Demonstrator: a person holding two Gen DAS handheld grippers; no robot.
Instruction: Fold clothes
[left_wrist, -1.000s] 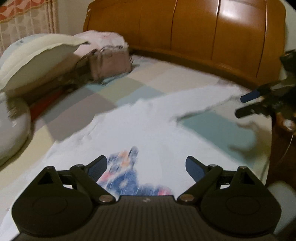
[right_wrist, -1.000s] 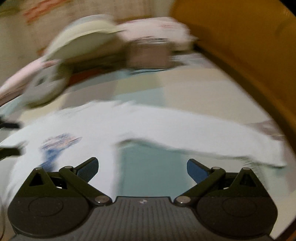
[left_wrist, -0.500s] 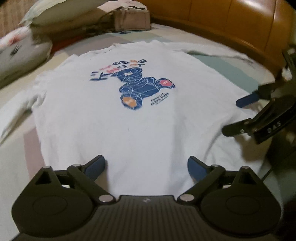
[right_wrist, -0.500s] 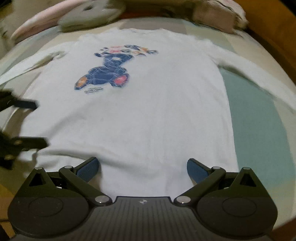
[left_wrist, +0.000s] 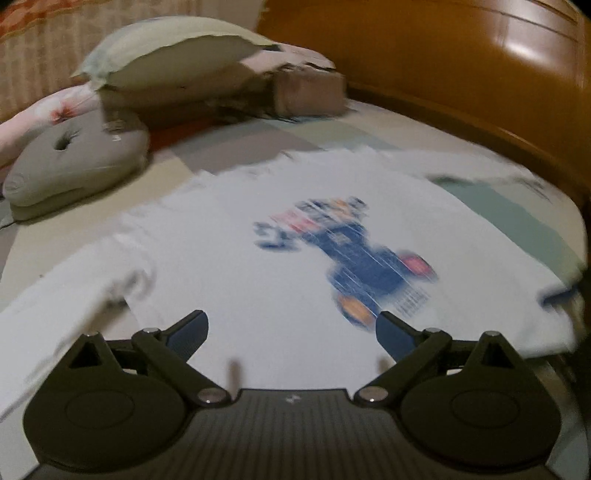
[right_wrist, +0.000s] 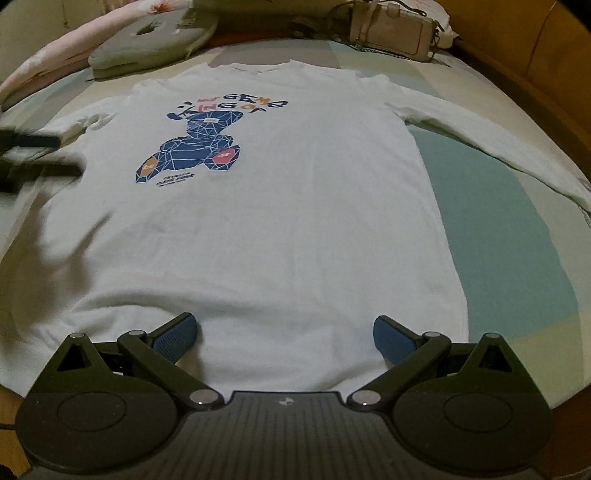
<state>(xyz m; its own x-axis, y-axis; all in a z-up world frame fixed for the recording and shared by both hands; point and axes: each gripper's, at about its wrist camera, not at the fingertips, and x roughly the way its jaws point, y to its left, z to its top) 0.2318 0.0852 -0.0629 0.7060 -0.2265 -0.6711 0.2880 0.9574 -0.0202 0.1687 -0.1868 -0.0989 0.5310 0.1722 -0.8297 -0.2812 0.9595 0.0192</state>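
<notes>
Since the left wrist view is smeared with motion while the right wrist view is sharp, the change sits on the left side.

Left gripper: the left gripper (left_wrist: 291, 328) has its fingers spread wide with nothing between them. Half a second ago it looked along the shirt from the hem; now the print lies at centre right of its frame and one sleeve (left_wrist: 74, 295) runs across the lower left. In the right wrist view it shows only as a dark blur at the left edge (right_wrist: 35, 153), beside the shoulder.

Right gripper: the right gripper (right_wrist: 284, 332) also stands wide apart and empty, hovering over the hem at the bottom centre of its frame, much where it was half a second ago.

Shirt: the white long-sleeved shirt (right_wrist: 266, 206) lies flat, print up, on the checked bedspread (right_wrist: 509, 229). Its collar points to the top of the right wrist frame; the other sleeve (right_wrist: 491, 147) trails off to the right edge. It has not shifted.

Background: a grey cushion (left_wrist: 74, 162) sits at the upper left of the left wrist frame, a small bag (right_wrist: 393, 29) at the upper right of the right wrist frame, a wooden headboard (left_wrist: 461, 74) behind.

Meaning: judging by this, spreading is done and no fold is made yet. The left gripper seems to be heading for the sleeve or shoulder on its side, likely for the first fold inward.
</notes>
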